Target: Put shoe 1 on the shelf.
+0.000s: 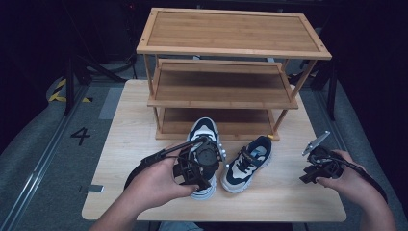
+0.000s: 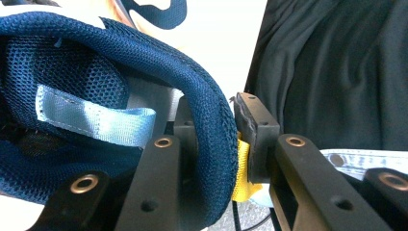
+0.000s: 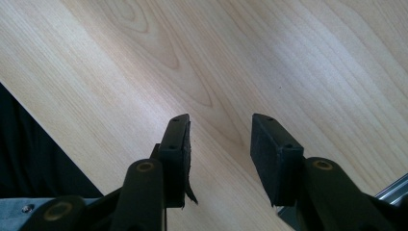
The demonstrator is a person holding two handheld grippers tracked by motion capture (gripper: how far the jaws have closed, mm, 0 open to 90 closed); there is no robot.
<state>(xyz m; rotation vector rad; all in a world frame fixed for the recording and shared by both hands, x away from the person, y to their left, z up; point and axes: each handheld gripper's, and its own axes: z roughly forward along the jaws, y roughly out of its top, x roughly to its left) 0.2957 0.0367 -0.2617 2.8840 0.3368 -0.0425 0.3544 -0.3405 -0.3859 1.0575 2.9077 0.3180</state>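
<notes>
The left gripper and hand cover the heel of the left shoe, whose toe and sole the left gripper view cuts off, while the rack's bottom shelf lies partly shadowed.

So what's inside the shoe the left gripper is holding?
One jaw of the left gripper sits inside the shoe, against its padded heel collar, beside a light blue loop. The insole is hidden.

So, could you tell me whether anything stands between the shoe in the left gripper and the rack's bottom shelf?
Nothing visible does. The left gripper clamps the heel collar of the navy-and-white mesh sneaker, whose toe points at the bamboo three-tier rack. The second sneaker sits off to the right.
</notes>
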